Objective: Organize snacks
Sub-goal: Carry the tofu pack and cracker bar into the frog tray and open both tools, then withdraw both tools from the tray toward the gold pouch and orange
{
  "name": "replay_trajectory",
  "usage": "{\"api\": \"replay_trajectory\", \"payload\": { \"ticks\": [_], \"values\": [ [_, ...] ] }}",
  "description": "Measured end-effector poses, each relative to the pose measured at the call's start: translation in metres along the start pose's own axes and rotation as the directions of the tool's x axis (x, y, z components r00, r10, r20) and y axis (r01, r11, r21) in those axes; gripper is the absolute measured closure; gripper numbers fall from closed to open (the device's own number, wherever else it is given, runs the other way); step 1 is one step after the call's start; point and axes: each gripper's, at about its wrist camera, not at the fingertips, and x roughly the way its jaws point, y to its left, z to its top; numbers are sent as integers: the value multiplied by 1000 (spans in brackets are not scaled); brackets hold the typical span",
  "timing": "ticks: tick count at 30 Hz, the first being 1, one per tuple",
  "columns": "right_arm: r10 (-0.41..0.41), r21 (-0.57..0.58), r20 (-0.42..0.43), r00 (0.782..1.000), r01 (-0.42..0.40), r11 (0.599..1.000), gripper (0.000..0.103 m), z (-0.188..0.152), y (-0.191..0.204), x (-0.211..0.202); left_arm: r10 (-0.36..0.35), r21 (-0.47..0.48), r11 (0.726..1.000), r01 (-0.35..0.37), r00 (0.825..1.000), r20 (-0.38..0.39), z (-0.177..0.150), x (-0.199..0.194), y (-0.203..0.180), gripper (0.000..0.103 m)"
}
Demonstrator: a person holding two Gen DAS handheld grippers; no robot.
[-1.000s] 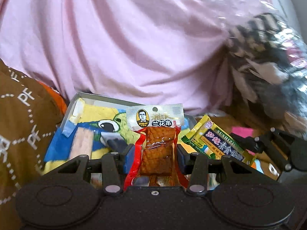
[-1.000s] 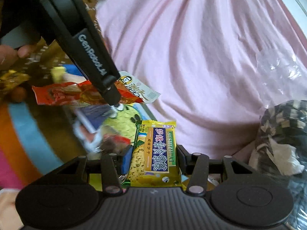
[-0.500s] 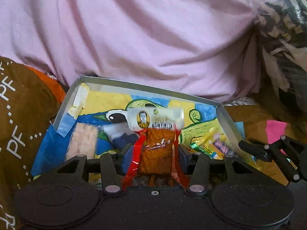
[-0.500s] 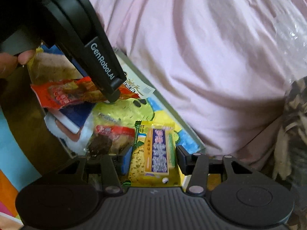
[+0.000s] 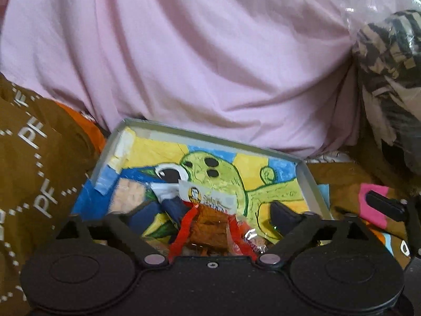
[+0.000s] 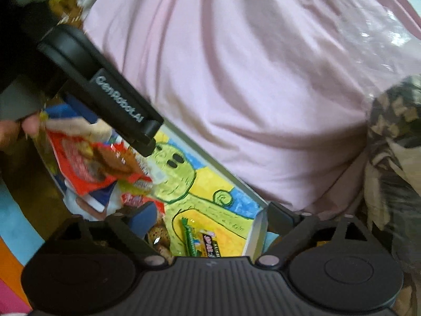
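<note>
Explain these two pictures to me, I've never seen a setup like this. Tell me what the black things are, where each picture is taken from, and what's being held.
No robot here: a person holds a hand-operated grasping tool in each hand, and each tool has a camera looking forward along its two fingers. The black shape at the bottom of each picture is that tool's own body.

One picture comes from the left tool, the other from the right tool. The long black bar in the right view is the left tool seen from the side.

Both look into a shallow tin box with a green cartoon drawing inside, resting on patterned bedding in front of a pink quilt.

Both tools' jaws are opening. The red and brown snack packet and the green and yellow packet sit loose between the fingers, over the box, no longer pinched.
</note>
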Motion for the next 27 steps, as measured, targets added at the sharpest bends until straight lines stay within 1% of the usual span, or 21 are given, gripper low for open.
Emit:
{"api": "replay_trajectory", "payload": {
  "ticks": [2,5,8,12,24,27],
  "values": [
    [1,35,13,1000,-1,999,1,2,-7,-9,12,6,1000,-12,1000,22,2,-11,-1,3],
    [8,87,16,1000,-9,996,0,5,-14,-24,19,9,1000,-19,999,38,4,-27,-2,2],
    [23,136,0,1000,-22,990,0,8,-20,-38,32,7,999,-32,998,60,3,-45,-1,1],
    [25,154,-3,1000,-24,988,0,12,-21,-59,42,5,999,-43,996,76,0,-68,2,1],
    [89,270,-11,996,-83,959,0,15,-29,-117,87,14,996,-90,989,115,-26,-143,9,1],
    [103,273,-10,995,-96,957,0,11,-27,-128,100,23,994,-103,987,122,-37,-160,10,1]
  ]
}}
